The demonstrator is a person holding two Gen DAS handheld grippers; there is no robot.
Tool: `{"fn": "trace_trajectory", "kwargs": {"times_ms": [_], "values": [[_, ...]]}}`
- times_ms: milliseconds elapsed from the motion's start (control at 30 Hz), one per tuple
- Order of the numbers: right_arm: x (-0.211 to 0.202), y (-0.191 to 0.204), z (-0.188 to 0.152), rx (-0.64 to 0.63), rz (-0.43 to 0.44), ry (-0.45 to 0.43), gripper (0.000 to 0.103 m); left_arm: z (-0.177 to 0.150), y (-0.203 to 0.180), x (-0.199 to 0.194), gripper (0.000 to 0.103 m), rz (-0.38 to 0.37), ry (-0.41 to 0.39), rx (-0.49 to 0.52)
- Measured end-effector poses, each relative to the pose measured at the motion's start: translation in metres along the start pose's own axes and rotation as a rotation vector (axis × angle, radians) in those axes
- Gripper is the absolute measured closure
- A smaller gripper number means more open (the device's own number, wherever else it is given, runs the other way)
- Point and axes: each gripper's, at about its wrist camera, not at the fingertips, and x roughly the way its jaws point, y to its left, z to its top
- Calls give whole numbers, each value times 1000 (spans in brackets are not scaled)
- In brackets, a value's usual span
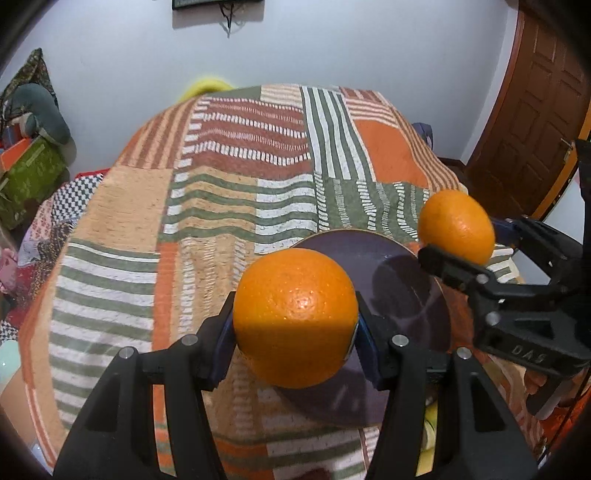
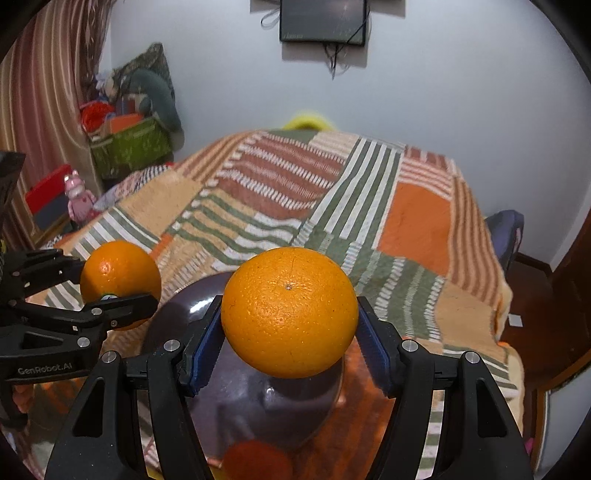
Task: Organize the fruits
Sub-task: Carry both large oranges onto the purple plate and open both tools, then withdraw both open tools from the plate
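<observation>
while each tool grips an orange above the dark plate [image 1: 369, 243] on the bed, the left tool [image 1: 295, 332] and right tool [image 2: 290, 332] should lower slowly and release onto separate spots.

left gripper [image 1: 295, 328] clamped on left orange [image 1: 295, 317], above near-left edge of plate [image 1: 402, 258] | right gripper [image 2: 290, 314] clamped on right orange [image 2: 290, 312], above plate, right of left orange | plate on blanket [image 1: 207, 206] | wall screen [image 2: 323, 20] behind
</observation>
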Motion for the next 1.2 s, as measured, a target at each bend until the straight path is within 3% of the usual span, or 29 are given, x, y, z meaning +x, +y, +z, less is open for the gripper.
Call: {"fn": "trace_trajectory", "kwargs": {"times_ms": [400,600,733,800,1000,1100,1200], "values": [[51,-8,-7,-48,49,162,39,3,4,58,47,-9,109,2],[66,-9,-16,-45,96,239,39,3,5,61,47,-11,97,4],[65,-4,-16,-79,76,259,39,4,6,62,46,-8,102,-9],[65,-2,-17,-93,64,265,39,4,4,59,46,3,103,-11],[56,-1,-18,-105,26,250,38,6,2,34,29,29,39,9],[36,-2,-13,-114,1,183,22,8,4,17,28,35,13,2],[19,-1,-7,-111,0,147,20,8,6,1,28,44,-7,-1]]}}
